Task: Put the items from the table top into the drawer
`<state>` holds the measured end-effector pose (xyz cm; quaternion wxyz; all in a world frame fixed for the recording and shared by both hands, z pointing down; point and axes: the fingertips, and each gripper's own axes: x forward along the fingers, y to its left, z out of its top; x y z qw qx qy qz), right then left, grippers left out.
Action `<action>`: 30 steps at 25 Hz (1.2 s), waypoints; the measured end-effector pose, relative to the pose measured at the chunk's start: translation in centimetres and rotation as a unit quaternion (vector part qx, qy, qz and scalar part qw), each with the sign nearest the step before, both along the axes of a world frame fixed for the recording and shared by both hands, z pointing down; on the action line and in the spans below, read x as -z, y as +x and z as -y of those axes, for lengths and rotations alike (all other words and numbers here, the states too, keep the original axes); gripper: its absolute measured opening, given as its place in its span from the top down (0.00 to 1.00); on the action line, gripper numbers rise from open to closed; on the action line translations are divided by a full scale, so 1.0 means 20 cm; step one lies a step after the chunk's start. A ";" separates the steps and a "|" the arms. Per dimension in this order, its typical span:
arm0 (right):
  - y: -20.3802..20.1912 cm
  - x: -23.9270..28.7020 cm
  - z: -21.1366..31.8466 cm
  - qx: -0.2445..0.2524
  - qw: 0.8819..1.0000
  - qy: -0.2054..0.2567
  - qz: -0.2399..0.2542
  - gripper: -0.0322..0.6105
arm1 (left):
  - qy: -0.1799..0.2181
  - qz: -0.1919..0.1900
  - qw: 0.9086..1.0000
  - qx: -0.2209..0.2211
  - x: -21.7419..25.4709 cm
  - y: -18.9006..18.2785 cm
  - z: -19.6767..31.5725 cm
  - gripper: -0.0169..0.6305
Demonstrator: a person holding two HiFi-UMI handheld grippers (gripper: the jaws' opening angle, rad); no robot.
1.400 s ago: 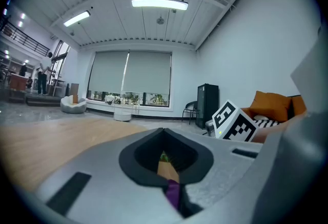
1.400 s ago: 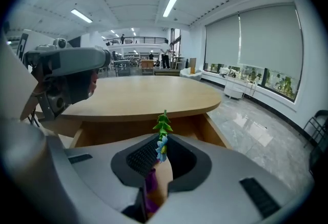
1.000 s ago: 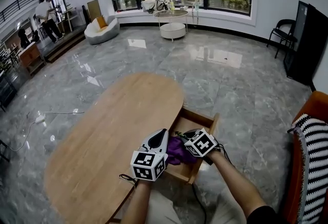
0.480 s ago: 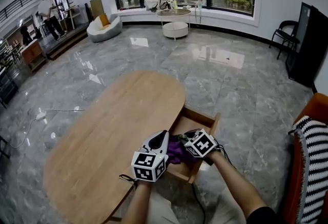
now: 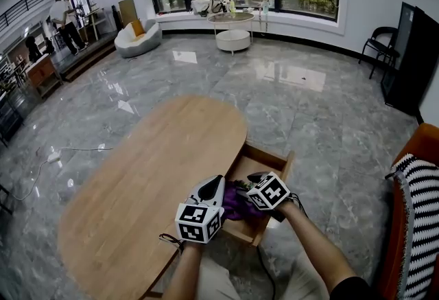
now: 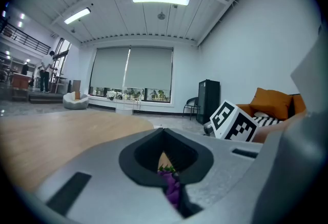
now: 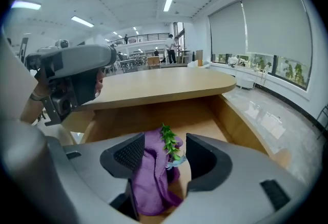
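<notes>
Right tongs [image 7: 164,159] over open drawer [image 7: 154,118], jaws spreading; purple cloth [image 7: 151,177] and green sprig [image 7: 169,141] between them. Left tongs [image 6: 164,136] pinched fully closed, just alongside.

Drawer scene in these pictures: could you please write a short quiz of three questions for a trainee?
1. True or false: the drawer is closed.
2. What lies between the jaws of the right gripper? A) purple cloth with a green sprig B) white cup C) nothing
3. Which gripper is shut?
Key: 1 false, it stands open. 2 A; those jaws are opening. 3 the left gripper.
</notes>
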<state>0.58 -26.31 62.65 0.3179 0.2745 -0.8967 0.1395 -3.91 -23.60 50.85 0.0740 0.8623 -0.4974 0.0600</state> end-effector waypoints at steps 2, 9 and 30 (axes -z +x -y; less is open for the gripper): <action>0.00 0.00 0.01 -0.001 1.000 0.002 0.000 0.57 | 0.001 0.000 1.000 -0.001 0.00 0.00 0.00 0.97; 0.01 0.02 -0.01 -0.001 1.000 -0.006 0.015 0.57 | 0.004 0.001 1.000 -0.001 0.02 0.01 -0.01 0.97; -0.01 0.18 -0.05 -0.014 0.998 0.009 0.055 0.67 | 0.012 0.005 1.000 -0.001 0.06 -0.01 -0.07 0.97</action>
